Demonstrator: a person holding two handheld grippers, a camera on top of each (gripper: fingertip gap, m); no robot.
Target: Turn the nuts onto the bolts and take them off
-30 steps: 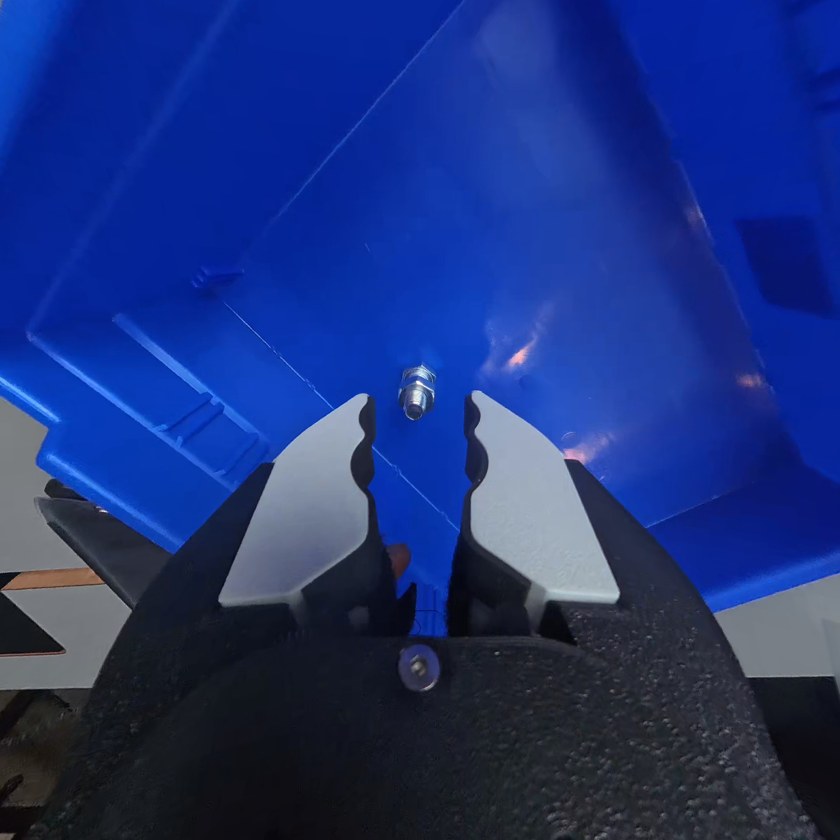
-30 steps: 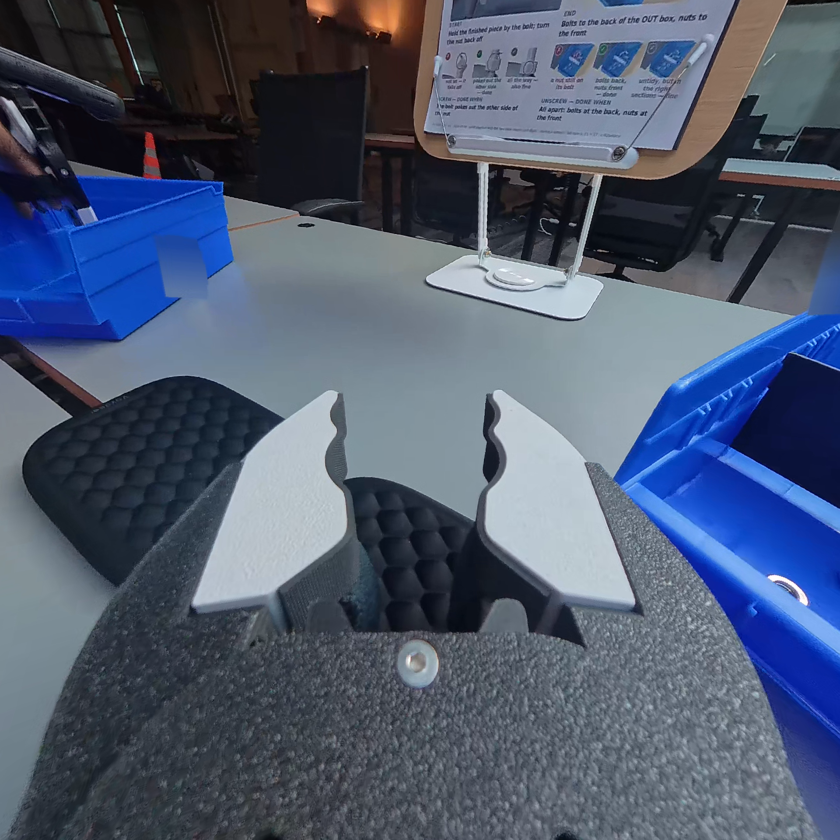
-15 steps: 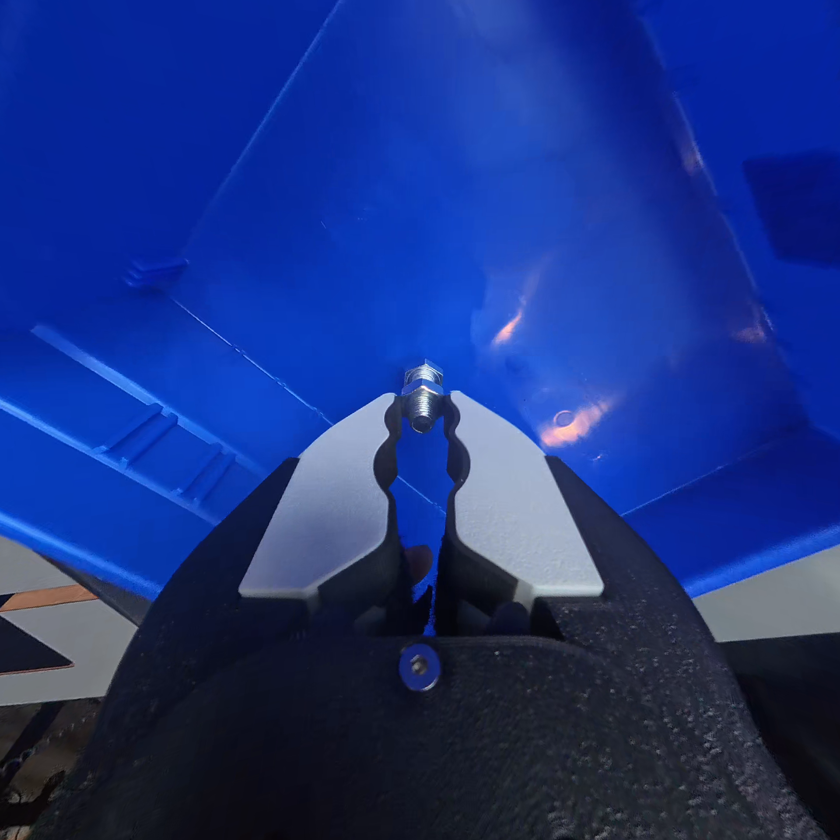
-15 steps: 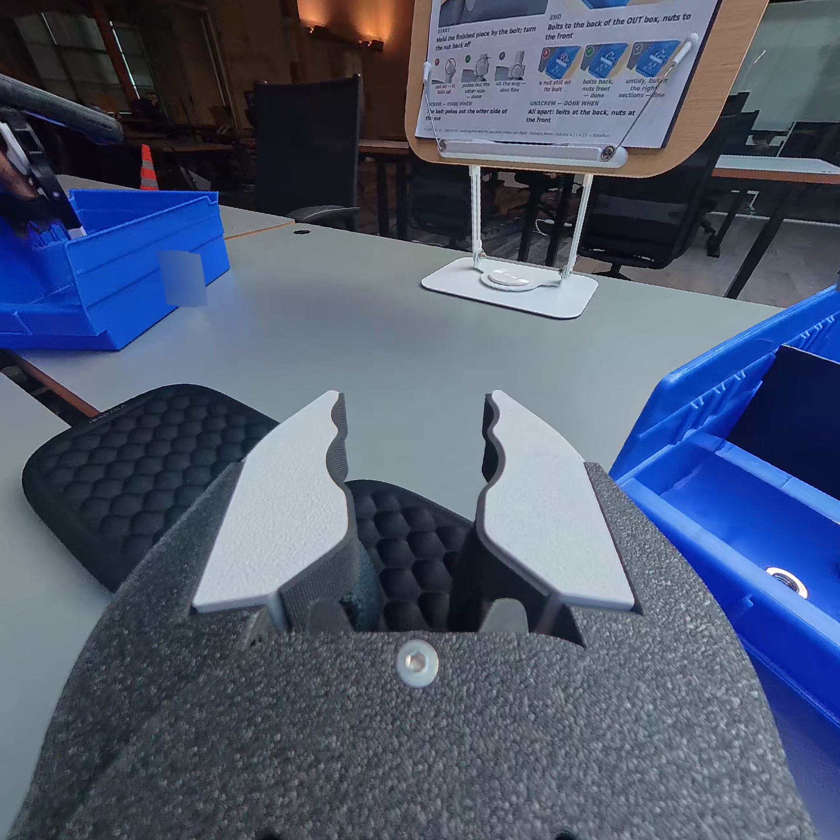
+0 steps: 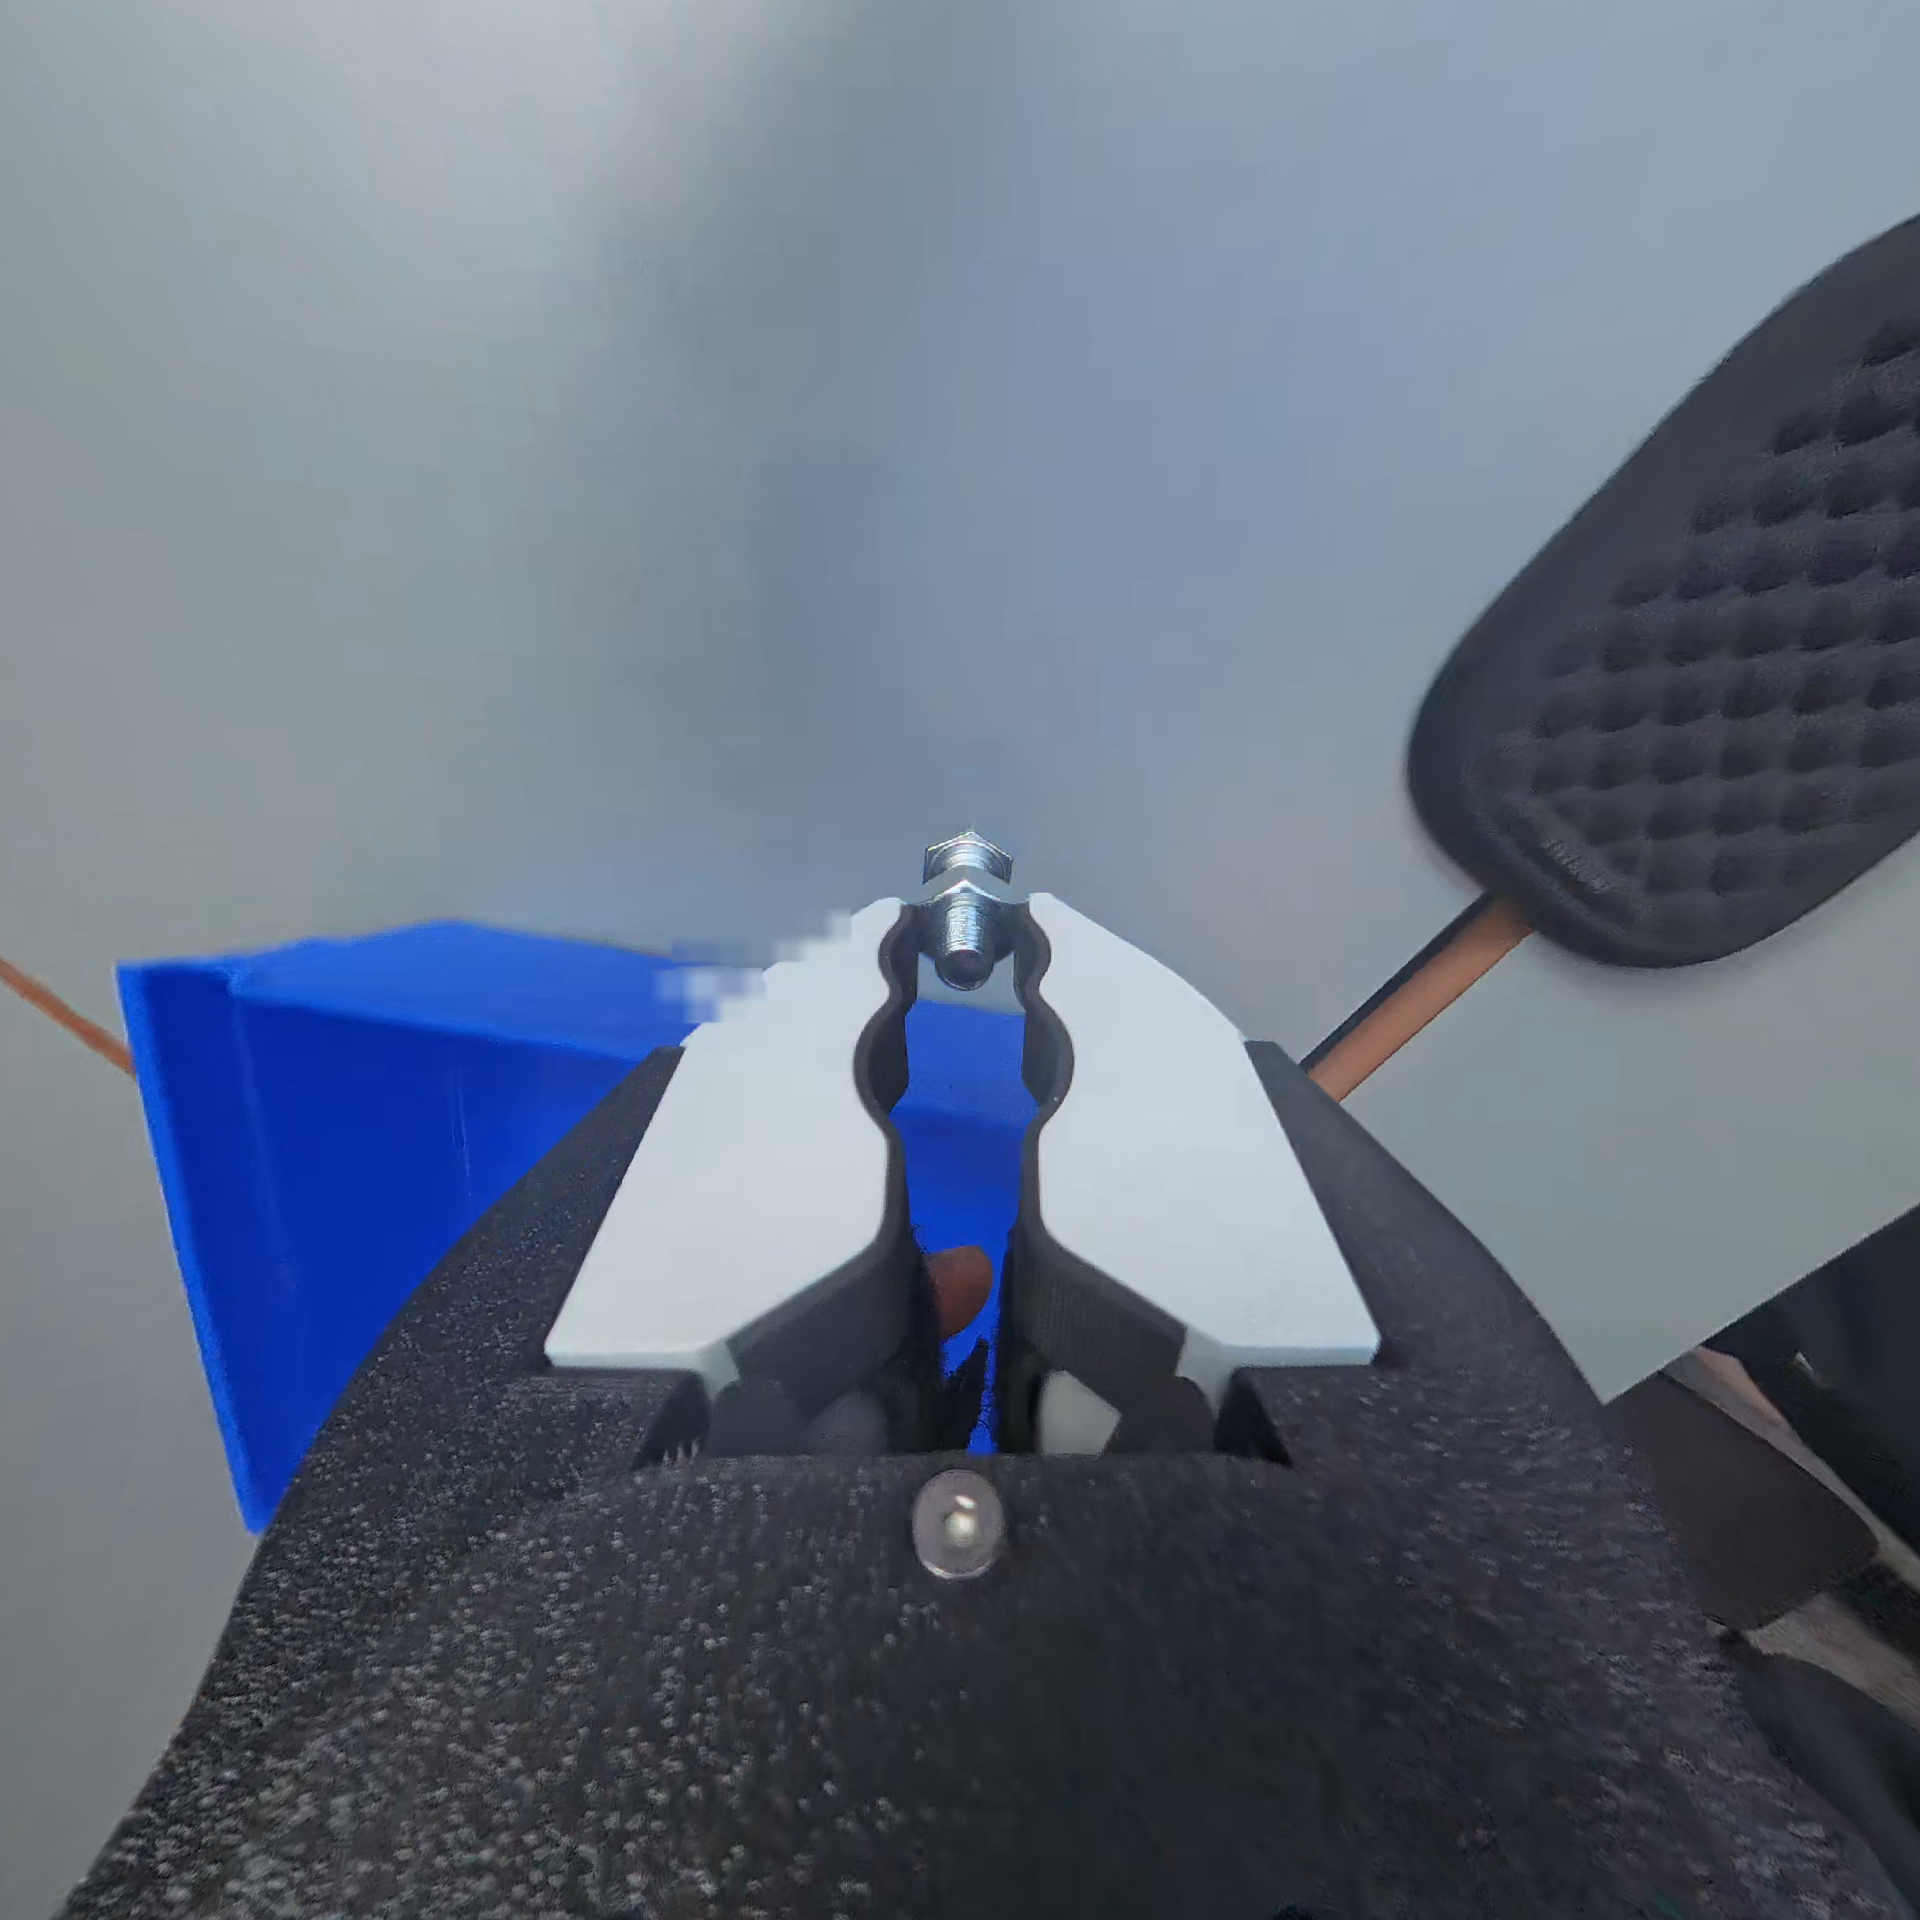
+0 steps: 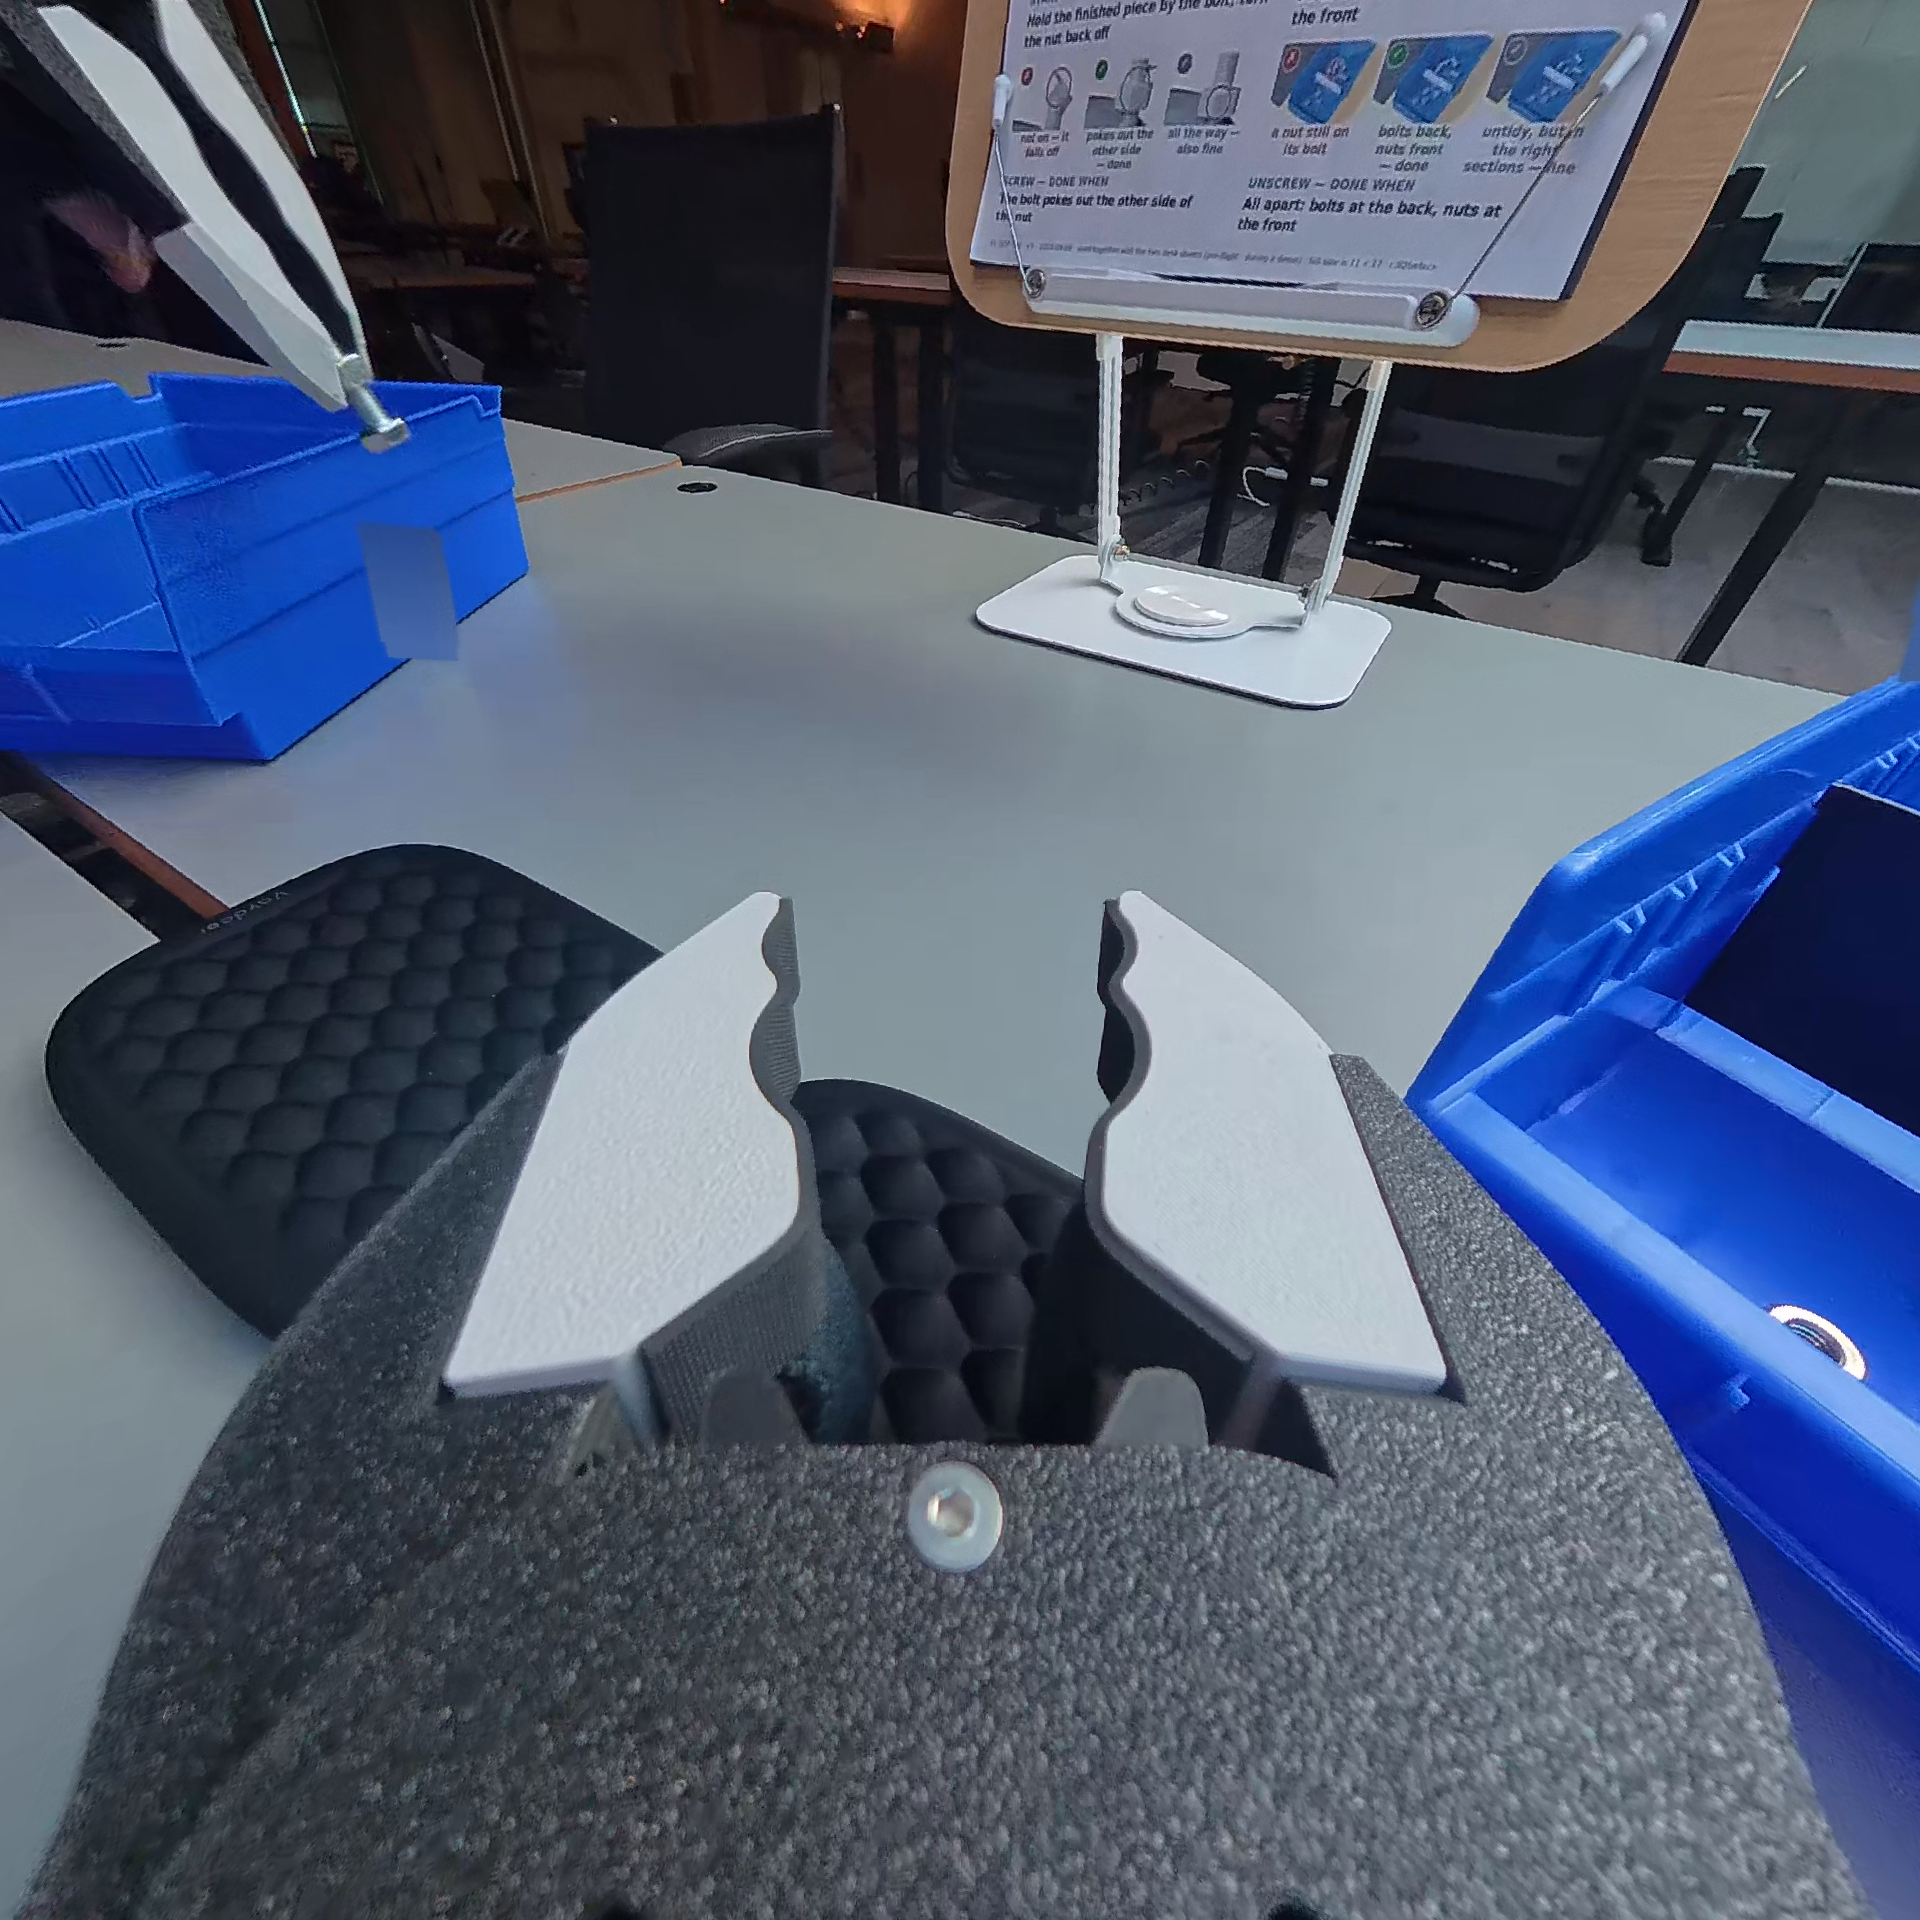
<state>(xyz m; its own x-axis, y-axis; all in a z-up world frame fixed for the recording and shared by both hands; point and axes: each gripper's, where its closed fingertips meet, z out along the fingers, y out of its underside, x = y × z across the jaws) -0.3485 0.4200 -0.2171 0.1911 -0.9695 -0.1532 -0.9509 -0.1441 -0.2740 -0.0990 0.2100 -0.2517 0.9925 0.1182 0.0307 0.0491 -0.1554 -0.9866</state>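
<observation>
Left tool (image 5: 964, 940) pinches a bolt (image 5: 962, 935) with its nut (image 5: 966, 890) at the fingertips — lifted above the left blue bin (image 6: 239, 582). Right tool (image 6: 948, 940) hangs spread and empty over the black pad (image 6: 343, 1049) on the grey tabletop (image 6: 883, 748) — beside the right blue bin (image 6: 1662, 1195).

2 blue bins (image 6: 239, 582) (image 6: 1704, 1195), 1 black pad (image 6: 343, 1039), 1 bolt (image 5: 964, 925), 2 nuts (image 5: 966, 891) (image 6: 1820, 1340), 1 instruction stand (image 6: 1184, 623).

Dim room beyond grey table (image 6: 935, 727). Black office chair (image 6: 717, 301) behind table. More desks (image 6: 1787, 364) and chairs at right. Warm lamp glow (image 6: 831, 21) on far wall.
</observation>
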